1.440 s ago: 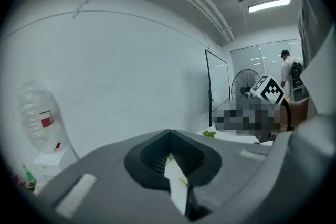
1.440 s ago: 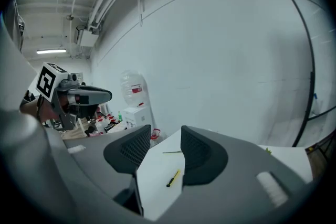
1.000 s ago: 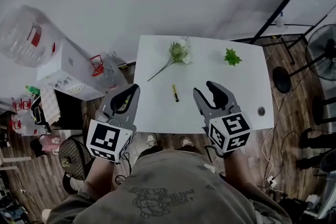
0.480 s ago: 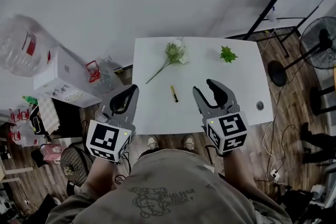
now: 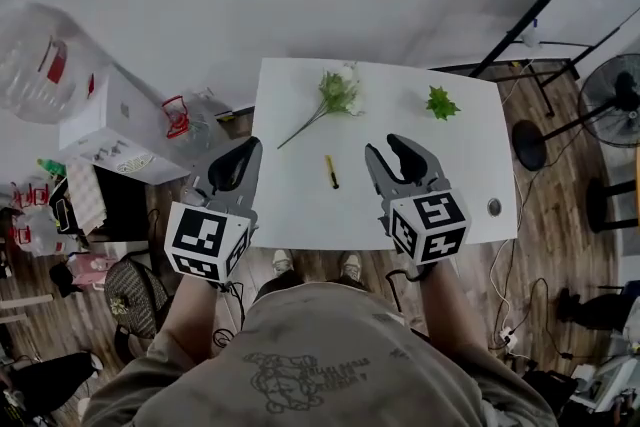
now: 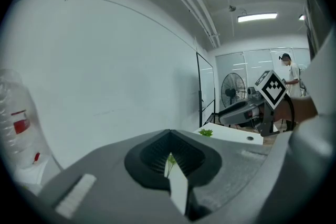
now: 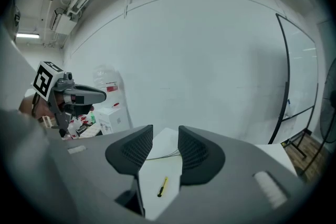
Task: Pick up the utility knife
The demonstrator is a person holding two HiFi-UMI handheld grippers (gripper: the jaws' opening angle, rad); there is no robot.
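The utility knife (image 5: 332, 172), slim and yellow with a black end, lies on the white table (image 5: 300, 215) near its middle. My right gripper (image 5: 386, 151) hovers open above the table's near edge, to the right of the knife and nearer to me. In the right gripper view the knife (image 7: 163, 186) shows through the gap of the gripper (image 7: 165, 136), well beyond the tips. My left gripper (image 5: 249, 149) is shut and empty over the table's near left corner; in its own view the gripper (image 6: 169, 136) has its tips touching.
A white flower on a long stem (image 5: 335, 98) and a green leaf sprig (image 5: 440, 103) lie at the table's far side. A small round object (image 5: 494, 207) sits near the right front corner. A white box (image 5: 110, 130), a water jug (image 5: 40, 65) and a fan (image 5: 615, 100) flank the table.
Both grippers have edged a little forward toward the table. Their jaws stand as before, and the knife has not moved on the table.
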